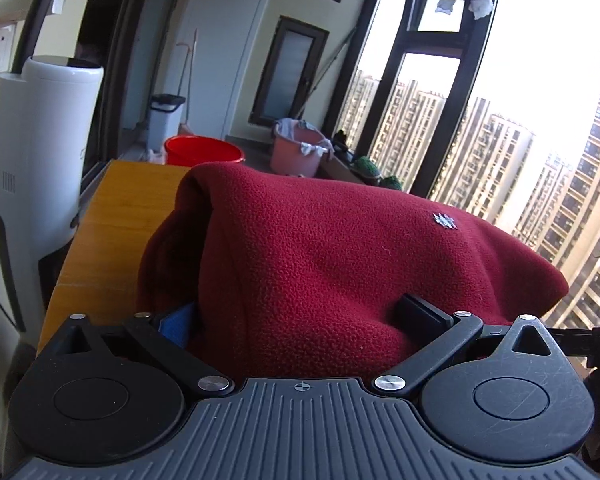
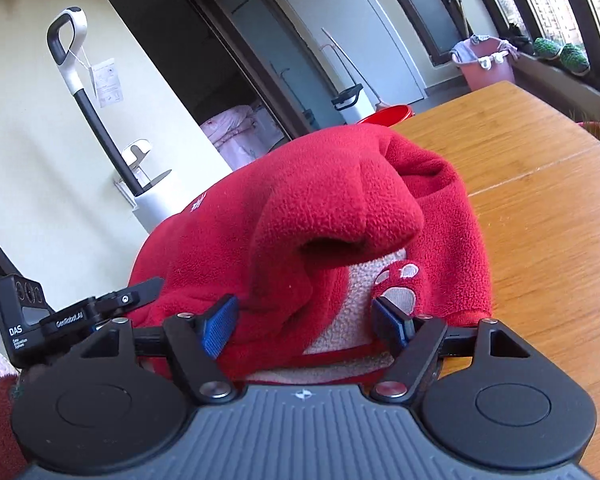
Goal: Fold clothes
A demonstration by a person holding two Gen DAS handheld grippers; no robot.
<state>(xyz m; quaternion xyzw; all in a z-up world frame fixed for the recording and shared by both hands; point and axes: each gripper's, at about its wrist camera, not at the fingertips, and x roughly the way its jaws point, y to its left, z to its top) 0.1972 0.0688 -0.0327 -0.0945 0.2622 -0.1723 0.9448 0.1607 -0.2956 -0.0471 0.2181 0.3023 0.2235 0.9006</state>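
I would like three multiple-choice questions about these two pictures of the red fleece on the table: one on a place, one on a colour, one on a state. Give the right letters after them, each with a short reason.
1. Where does the red fleece garment lie?
A. on the wooden table
B. on the floor
C. in the pink bucket

2. What colour are the pads of the right gripper?
A. yellow
B. blue
C. white

3. How does the right gripper stand?
A. shut tight on a hanger
B. open, with fleece between the fingers
C. shut with nothing inside

Answers:
1 A, the fleece is piled on the orange-brown table top.
2 B, both pads show blue in the right wrist view.
3 B, the two fingers stand wide apart and the fleece bulges between them.
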